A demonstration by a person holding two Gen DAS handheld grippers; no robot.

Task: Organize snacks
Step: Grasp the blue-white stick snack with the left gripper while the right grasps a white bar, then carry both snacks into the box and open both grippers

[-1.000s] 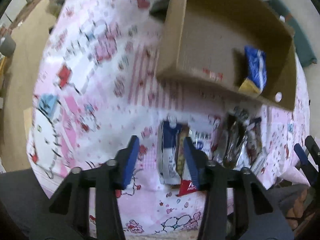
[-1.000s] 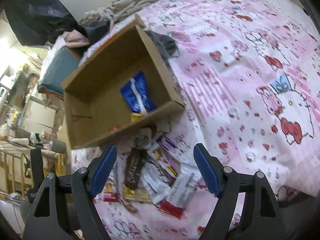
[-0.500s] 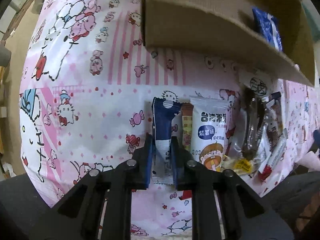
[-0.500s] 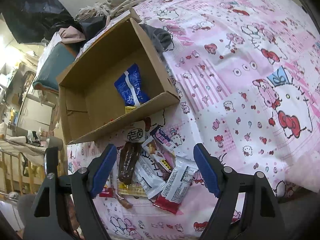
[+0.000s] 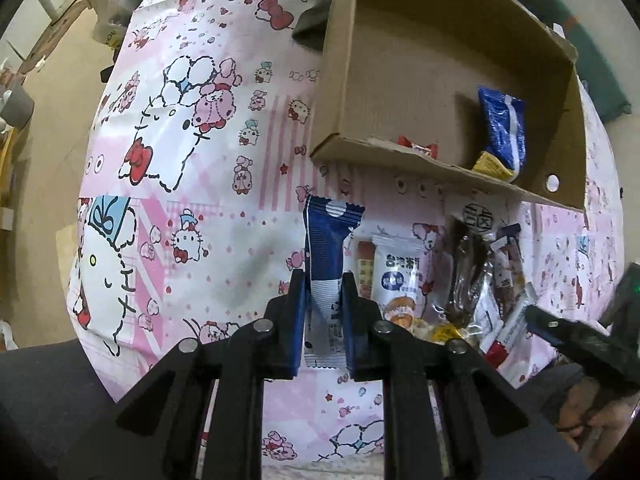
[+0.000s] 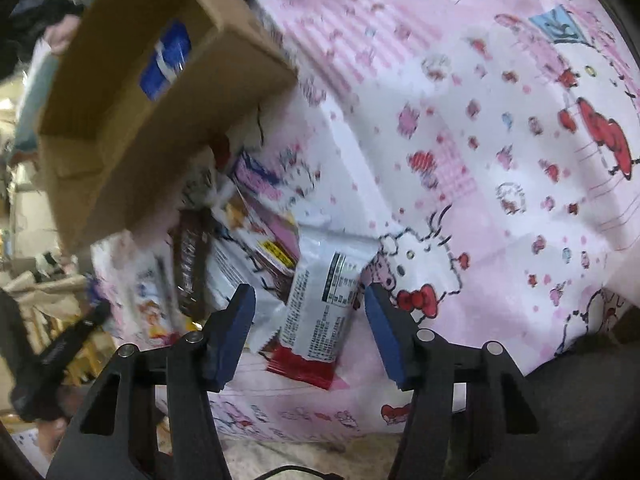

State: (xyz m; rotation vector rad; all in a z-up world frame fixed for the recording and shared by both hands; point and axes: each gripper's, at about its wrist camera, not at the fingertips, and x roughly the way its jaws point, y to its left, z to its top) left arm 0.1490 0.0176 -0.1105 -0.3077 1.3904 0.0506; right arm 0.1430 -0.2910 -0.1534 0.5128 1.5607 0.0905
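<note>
1. Progress check: barely started, by the look of it. Only a blue bag and a small red candy sitting in the cardboard box so far. Still a whole pile of snacks left out on the pink cartoon bedsheet just in front of the box.
2. Left gripper: fingers pinching the lower end of a navy and white packet, lifted just above the sheet, beside the pile and short of the box's front wall.
3. Packet orientation: long axis running straight away from the fingers, navy crimped end pointing toward the box, white end down between the fingers.
4. Right gripper: fingers spread wide, straddling a white packet with a red end at the near edge of the pile. Not gripping it yet. View a bit blurry, so no telling whether actually touching.
5. Still to do, probably: drop the navy one in the box, then work through the rest one by one.
</note>
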